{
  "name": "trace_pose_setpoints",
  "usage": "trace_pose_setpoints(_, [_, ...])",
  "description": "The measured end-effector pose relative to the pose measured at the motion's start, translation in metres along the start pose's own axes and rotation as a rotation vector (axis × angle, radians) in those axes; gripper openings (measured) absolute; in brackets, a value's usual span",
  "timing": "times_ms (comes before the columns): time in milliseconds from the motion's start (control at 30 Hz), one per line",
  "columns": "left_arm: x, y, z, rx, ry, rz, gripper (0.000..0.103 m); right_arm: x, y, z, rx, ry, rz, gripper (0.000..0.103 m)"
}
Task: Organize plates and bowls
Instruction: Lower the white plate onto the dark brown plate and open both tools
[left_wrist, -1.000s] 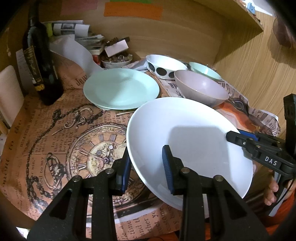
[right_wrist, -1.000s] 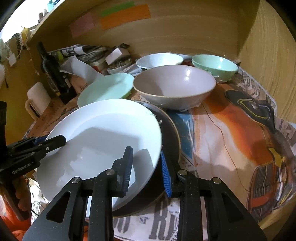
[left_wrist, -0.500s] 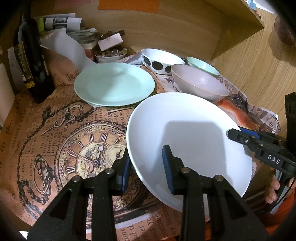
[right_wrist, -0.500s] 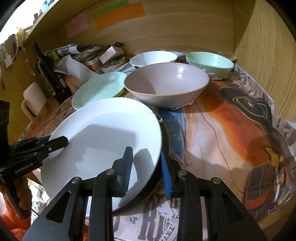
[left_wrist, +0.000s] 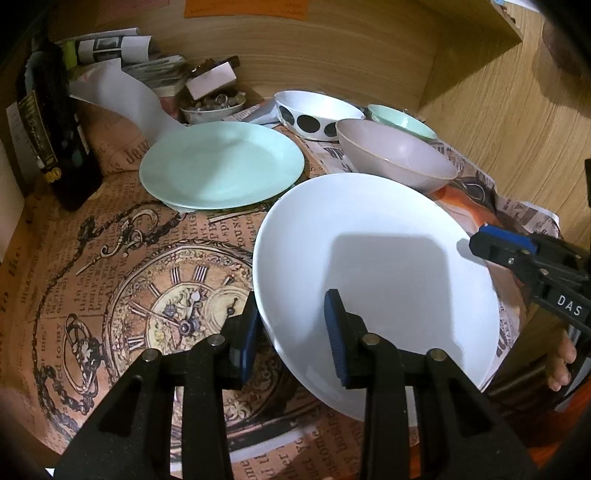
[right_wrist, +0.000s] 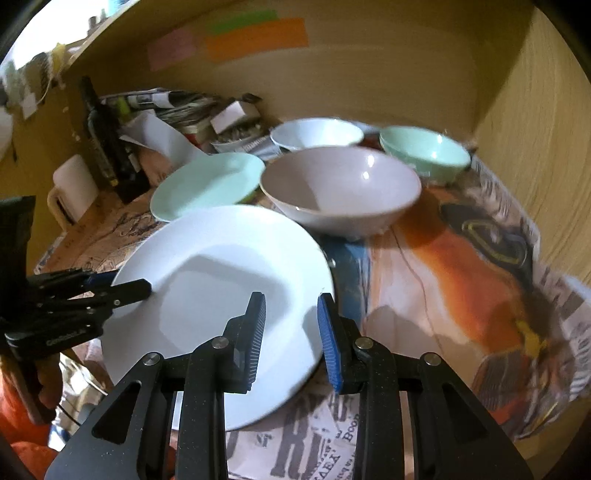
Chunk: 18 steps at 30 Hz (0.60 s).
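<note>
Wooden shelf walls close round a desk (left_wrist: 110, 266) spread with clock-print and car-print newspaper. At 9 o'clock stands a dark bottle (left_wrist: 55, 140); at 11, the mint plate (left_wrist: 221, 166). The left gripper (left_wrist: 291, 332) is clenched on the near-left rim of the white plate (left_wrist: 369, 277), tilted above the paper. At 1 o'clock sit the grey bowl (right_wrist: 340, 192), dotted bowl (left_wrist: 314, 114) and mint bowl (right_wrist: 424, 151). The right gripper (right_wrist: 291, 332) nips the opposite rim. Probably the plate is bound for the mint one: keep both grips level, carry it toward 11 o'clock, lower gently, centred, clear of the grey bowl.
</note>
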<state>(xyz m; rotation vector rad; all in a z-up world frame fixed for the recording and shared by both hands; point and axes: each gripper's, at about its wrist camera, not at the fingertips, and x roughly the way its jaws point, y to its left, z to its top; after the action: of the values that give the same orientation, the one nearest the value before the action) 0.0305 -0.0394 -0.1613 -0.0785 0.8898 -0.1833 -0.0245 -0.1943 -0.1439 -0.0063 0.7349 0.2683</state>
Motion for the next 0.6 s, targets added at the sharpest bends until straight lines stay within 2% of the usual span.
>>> trace_pose_setpoints(100, [-0.002, 0.001, 0.0, -0.005, -0.006, 0.003, 0.033, 0.001, 0.005, 0.001, -0.02, -0.005, -0.008, 0.027])
trace_pose_setpoints(333, [-0.025, 0.004, 0.008, 0.013, -0.086, 0.062, 0.036, 0.002, 0.001, 0.003, 0.021, -0.005, 0.014, 0.027])
trace_pose_setpoints(400, [-0.034, 0.006, 0.012, 0.011, -0.115, 0.075, 0.041, -0.001, 0.003, 0.006, 0.02, -0.02, 0.008, 0.027])
trace_pose_setpoints(600, [-0.065, 0.014, 0.026, 0.009, -0.236, 0.127, 0.062, -0.012, 0.008, 0.02, 0.012, -0.088, 0.003, 0.045])
